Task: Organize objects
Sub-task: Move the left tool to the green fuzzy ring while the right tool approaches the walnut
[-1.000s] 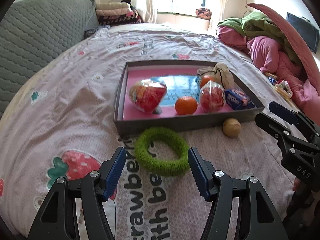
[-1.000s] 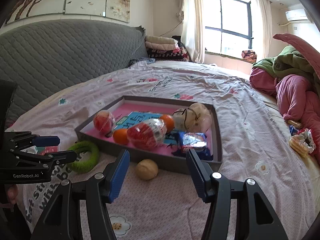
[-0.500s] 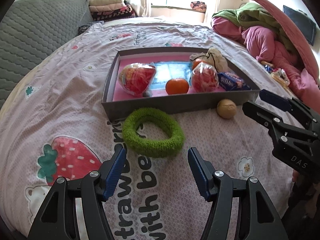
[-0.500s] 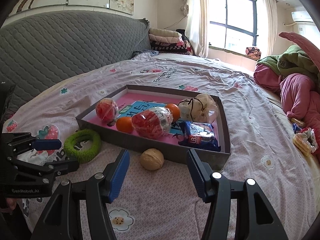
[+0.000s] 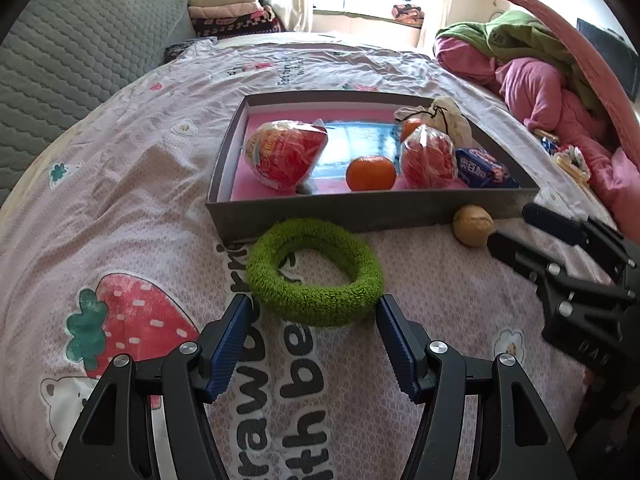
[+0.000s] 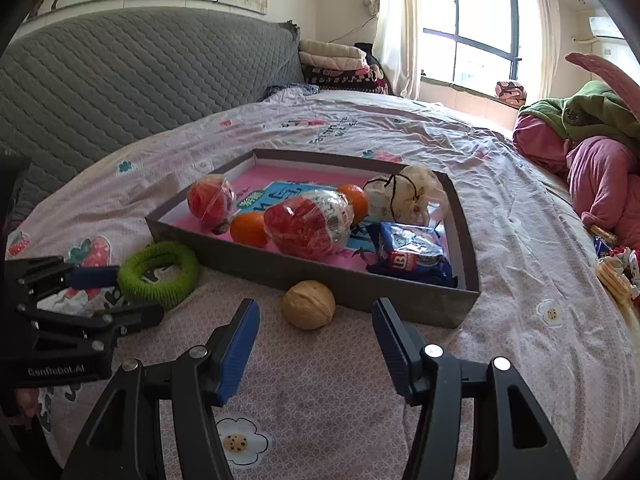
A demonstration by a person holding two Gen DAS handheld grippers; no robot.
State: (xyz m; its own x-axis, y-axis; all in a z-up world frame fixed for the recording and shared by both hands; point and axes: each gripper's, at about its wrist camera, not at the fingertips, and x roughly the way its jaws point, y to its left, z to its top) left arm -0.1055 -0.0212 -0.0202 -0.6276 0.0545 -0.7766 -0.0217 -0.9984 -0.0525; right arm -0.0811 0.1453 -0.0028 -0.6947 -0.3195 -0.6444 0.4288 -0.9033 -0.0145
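Now both wide & empty: left hand-held gripper [image 5: 312, 320] near green ring [image 5: 315, 271], right hand-held gripper [image 6: 316, 326] near walnut [image 6: 308, 305].

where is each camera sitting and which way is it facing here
Left wrist: sits on the left gripper, angled down across the bed at the green ring just ahead of its open jaws; the right gripper shows at the right edge.
Right wrist: sits on the right gripper, angled down at the walnut before its open jaws; the left gripper shows at the left edge.
Shared: both see the grey tray of snacks, the ring and the walnut outside its near wall.
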